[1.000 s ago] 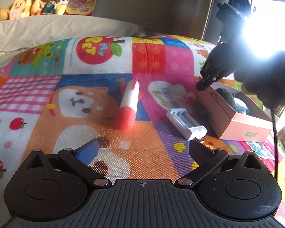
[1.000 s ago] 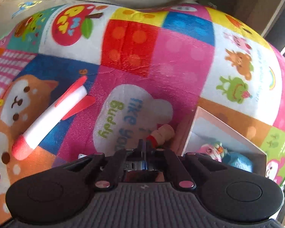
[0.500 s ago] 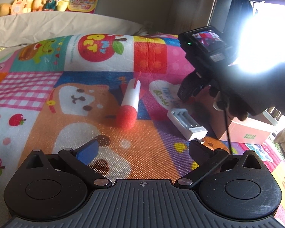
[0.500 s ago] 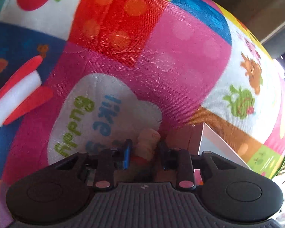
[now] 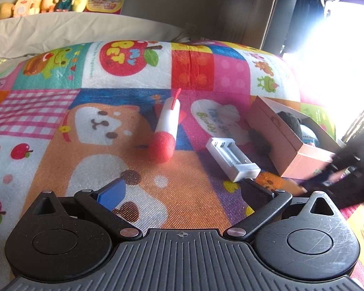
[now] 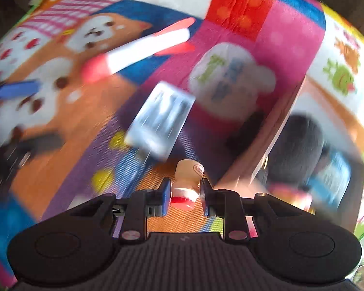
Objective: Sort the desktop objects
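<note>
Two tools over a patchwork blanket. Right tool closing on a small wooden stamp between its fingers. Left tool wide open, empty. Just ahead, white battery charger; beyond, foam rocket; right, pink box.

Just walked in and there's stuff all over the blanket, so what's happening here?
A person is sorting small items with two handheld grippers. The right gripper has a small beige stamp with a red base between its closing jaws, near the pink box. The left gripper hangs open and empty over the colourful blanket. The foam rocket and white battery charger lie unsorted on the blanket.
</note>
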`<state>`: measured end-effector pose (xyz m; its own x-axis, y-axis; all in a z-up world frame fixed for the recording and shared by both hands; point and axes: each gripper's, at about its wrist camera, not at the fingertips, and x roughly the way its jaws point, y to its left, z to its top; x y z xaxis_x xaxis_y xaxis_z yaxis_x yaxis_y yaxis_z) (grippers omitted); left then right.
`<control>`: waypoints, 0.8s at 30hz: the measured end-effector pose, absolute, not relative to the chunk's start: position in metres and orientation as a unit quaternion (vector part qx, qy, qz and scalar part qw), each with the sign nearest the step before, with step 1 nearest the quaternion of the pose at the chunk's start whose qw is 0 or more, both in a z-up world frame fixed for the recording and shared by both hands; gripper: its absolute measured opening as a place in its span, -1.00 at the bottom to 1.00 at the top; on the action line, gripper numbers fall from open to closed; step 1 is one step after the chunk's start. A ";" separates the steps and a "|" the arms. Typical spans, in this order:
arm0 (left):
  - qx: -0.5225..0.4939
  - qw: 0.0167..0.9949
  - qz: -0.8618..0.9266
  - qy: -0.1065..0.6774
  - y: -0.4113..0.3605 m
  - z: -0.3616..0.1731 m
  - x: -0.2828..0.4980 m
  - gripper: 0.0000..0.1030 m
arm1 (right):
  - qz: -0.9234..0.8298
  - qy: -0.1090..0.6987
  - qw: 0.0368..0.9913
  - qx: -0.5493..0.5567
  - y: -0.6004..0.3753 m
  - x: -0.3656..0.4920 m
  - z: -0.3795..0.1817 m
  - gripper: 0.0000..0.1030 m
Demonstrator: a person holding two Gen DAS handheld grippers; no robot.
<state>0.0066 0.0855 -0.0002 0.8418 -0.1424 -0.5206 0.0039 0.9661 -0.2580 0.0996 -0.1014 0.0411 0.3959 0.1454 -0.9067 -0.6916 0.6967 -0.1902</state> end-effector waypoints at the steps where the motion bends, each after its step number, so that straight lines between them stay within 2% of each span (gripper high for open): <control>1: -0.123 0.951 -0.038 0.281 0.086 -0.001 0.007 1.00 | 0.271 0.483 0.786 -0.274 -0.112 0.092 0.041 -0.52; 4: -0.116 0.951 -0.036 0.285 0.083 -0.001 0.008 1.00 | 0.250 0.458 0.815 -0.251 -0.143 0.067 0.045 -0.51; 6: -0.107 0.951 -0.032 0.287 0.081 0.000 0.008 1.00 | 0.217 0.416 0.851 -0.234 -0.165 0.055 0.048 -0.39; 8: -0.096 0.952 -0.032 0.290 0.077 0.000 0.009 1.00 | 0.193 0.384 0.882 -0.193 -0.189 0.043 0.051 -0.18; 11: -0.064 0.952 -0.030 0.298 0.066 0.002 0.012 1.00 | 0.161 0.349 0.915 -0.126 -0.221 0.030 0.048 0.27; 15: -0.008 0.955 -0.051 0.293 0.043 0.005 0.013 1.00 | 0.117 0.313 0.941 -0.059 -0.259 0.018 0.040 0.52; 17: -0.002 0.952 -0.064 0.299 0.031 0.005 0.017 1.00 | 0.081 0.297 0.951 -0.017 -0.279 0.033 0.037 0.82; 18: 0.001 0.951 -0.071 0.301 0.025 0.005 0.018 1.00 | 0.060 0.288 0.956 0.007 -0.291 0.041 0.036 0.88; 19: 0.005 0.950 -0.078 0.302 0.019 0.004 0.019 1.00 | 0.040 0.283 0.958 0.028 -0.299 0.052 0.034 0.95; 24: 0.018 0.946 -0.099 0.309 0.003 0.004 0.023 1.00 | 0.047 0.281 0.951 0.118 -0.321 0.100 0.020 1.00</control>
<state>0.0234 0.0034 0.0044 0.7887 -0.1770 -0.5887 0.1988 0.9796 -0.0281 0.1002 -0.3214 0.0202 0.8376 0.1553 -0.5238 -0.0228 0.9679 0.2504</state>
